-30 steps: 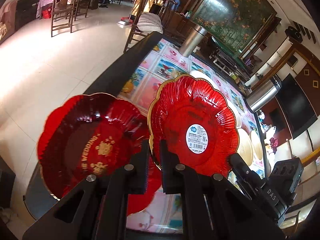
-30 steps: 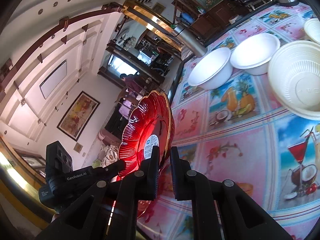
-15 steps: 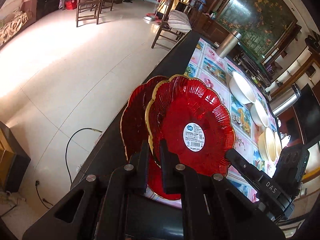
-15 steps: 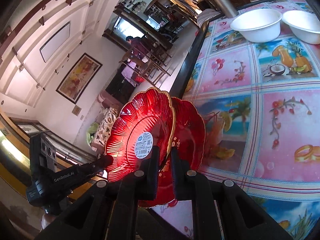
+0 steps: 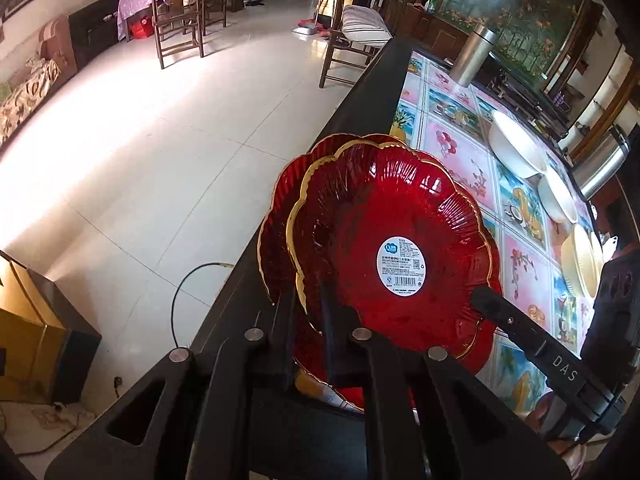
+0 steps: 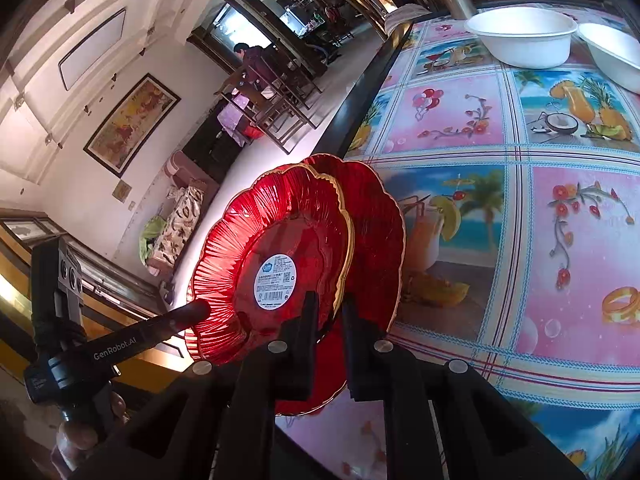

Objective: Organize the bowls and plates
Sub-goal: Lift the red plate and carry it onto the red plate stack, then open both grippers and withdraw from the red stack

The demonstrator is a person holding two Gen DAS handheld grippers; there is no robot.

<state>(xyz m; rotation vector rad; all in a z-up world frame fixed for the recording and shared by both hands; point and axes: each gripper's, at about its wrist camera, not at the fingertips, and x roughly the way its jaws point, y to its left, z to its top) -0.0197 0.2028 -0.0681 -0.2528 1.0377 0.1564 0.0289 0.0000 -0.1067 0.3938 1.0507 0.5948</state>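
A red scalloped plate with a gold rim and a white label (image 5: 400, 240) (image 6: 280, 240) is held tilted, underside toward both cameras. My left gripper (image 5: 310, 316) is shut on its near rim. It also shows in the right wrist view, left gripper (image 6: 198, 311) at the plate's left edge. My right gripper (image 6: 328, 312) is shut on the rim of the same plate, and the right gripper (image 5: 482, 296) reaches in from the right in the left wrist view. Just beneath lies a second red plate (image 5: 276, 208) (image 6: 380, 232) on the table, mostly covered.
The table's dark edge (image 5: 360, 92) runs beside the plates, with open floor beyond. White bowls (image 5: 516, 148) (image 6: 524, 36) and a cream stack (image 5: 578, 264) sit farther along the patterned cloth (image 6: 560, 240). Steel flasks (image 5: 474, 56) (image 5: 600, 164) stand at the back.
Both grippers have carried the labelled plate sideways and down, from beside the second red plate to right over it. Both grips have stayed shut on the rim.
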